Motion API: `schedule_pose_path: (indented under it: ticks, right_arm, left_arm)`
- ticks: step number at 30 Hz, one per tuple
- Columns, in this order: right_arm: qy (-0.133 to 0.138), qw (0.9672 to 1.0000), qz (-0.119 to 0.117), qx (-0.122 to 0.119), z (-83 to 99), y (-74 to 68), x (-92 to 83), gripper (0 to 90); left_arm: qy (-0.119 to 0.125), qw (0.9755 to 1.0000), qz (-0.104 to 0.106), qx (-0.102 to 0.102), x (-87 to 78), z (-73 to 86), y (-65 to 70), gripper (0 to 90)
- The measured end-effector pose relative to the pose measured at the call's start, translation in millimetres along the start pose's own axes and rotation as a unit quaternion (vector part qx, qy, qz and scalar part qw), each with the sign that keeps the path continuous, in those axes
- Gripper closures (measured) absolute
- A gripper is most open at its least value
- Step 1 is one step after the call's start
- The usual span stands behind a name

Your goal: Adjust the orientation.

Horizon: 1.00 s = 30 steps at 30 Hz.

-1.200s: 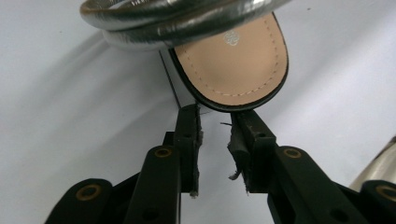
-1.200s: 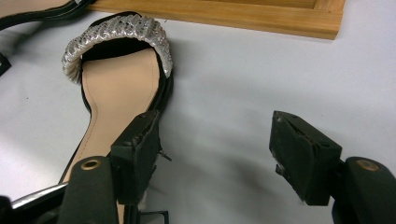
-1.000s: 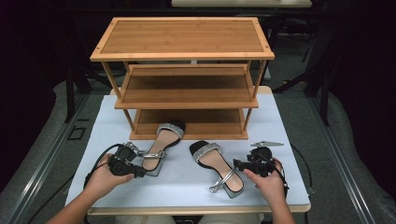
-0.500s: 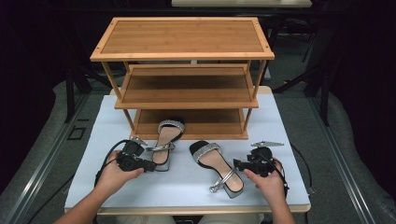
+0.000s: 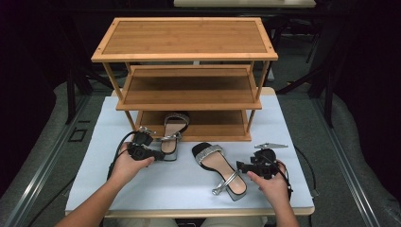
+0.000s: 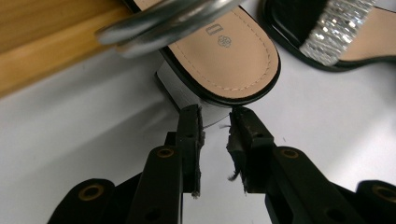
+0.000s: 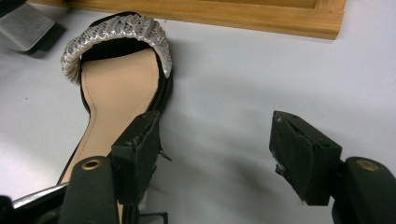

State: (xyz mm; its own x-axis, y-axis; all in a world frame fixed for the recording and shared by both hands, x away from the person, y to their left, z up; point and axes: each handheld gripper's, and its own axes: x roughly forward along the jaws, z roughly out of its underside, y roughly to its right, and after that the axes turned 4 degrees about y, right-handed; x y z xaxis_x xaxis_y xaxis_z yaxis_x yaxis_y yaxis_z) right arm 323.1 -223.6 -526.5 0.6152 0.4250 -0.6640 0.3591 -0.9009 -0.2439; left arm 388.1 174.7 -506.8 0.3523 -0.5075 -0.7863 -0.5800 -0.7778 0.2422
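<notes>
A black sandal (image 5: pixel 172 130) with a glittery strap lies with its toe on the rack's bottom shelf (image 5: pixel 213 125) and its block heel over the table. My left gripper (image 5: pixel 161 154) is shut on that heel; in the left gripper view the jaws pinch the grey heel block (image 6: pixel 214 116) under the tan insole (image 6: pixel 224 60). The matching sandal (image 5: pixel 217 168) lies flat on the white table, toe toward the rack. My right gripper (image 5: pixel 240 166) stands open just right of it. In the right gripper view its gap (image 7: pixel 215 135) holds nothing, with the sandal (image 7: pixel 121 88) beside the left jaw.
The three-tier wooden rack (image 5: pixel 189 90) stands at the back of the table; its upper shelves are bare. Its base rail (image 7: pixel 233 14) runs just beyond the second sandal. The table's front edge (image 5: pixel 189 210) is close to both hands. Cables trail from both grippers.
My left gripper has carried the first sandal forward and right, and its toe now rests on the bottom shelf. The right gripper and second sandal stayed put.
</notes>
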Motion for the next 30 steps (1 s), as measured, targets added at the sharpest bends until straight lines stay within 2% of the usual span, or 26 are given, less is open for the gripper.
schedule_pose_path:
  ticks: [7,12,14,17,23,26,27,30]
  right_arm:
    - [0.000,1.0000,-0.001,-0.001,0.0,0.1,-0.2,32.9]
    - [-0.001,1.0000,-0.002,-0.003,-0.2,0.4,-0.6,33.0]
    - [0.000,1.0000,0.000,-0.002,-0.2,0.3,-0.8,32.9]
    - [-0.001,1.0000,-0.001,-0.002,-0.3,0.4,-0.7,32.9]
    - [0.001,1.0000,0.000,-0.003,-0.3,0.1,-0.8,32.9]
    - [-0.001,1.0000,-0.001,-0.002,-0.2,0.4,-0.6,32.8]
    - [-0.002,1.0000,0.000,0.000,-0.1,0.4,-0.5,32.8]
    - [-0.003,1.0000,-0.003,0.000,0.0,0.0,0.0,33.2]
  left_arm:
    - [0.007,0.9999,-0.005,-0.013,12.5,-15.9,-2.5,73.4]
    - [0.003,0.9998,-0.010,-0.014,19.6,-25.0,-3.5,73.4]
    - [-0.004,0.9999,-0.009,-0.013,19.4,-27.3,-3.6,73.3]
    - [-0.004,0.9998,-0.008,-0.016,19.5,-27.3,-4.6,73.2]
    - [-0.002,0.9998,-0.016,-0.009,18.3,-27.4,-1.6,73.4]
    - [0.021,0.9996,-0.007,-0.018,11.0,-30.1,-2.7,73.7]
    - [0.026,0.9994,-0.009,-0.019,8.5,-31.9,-3.0,73.7]
    - [0.016,0.9995,-0.021,-0.015,10.0,-35.9,-3.7,73.5]
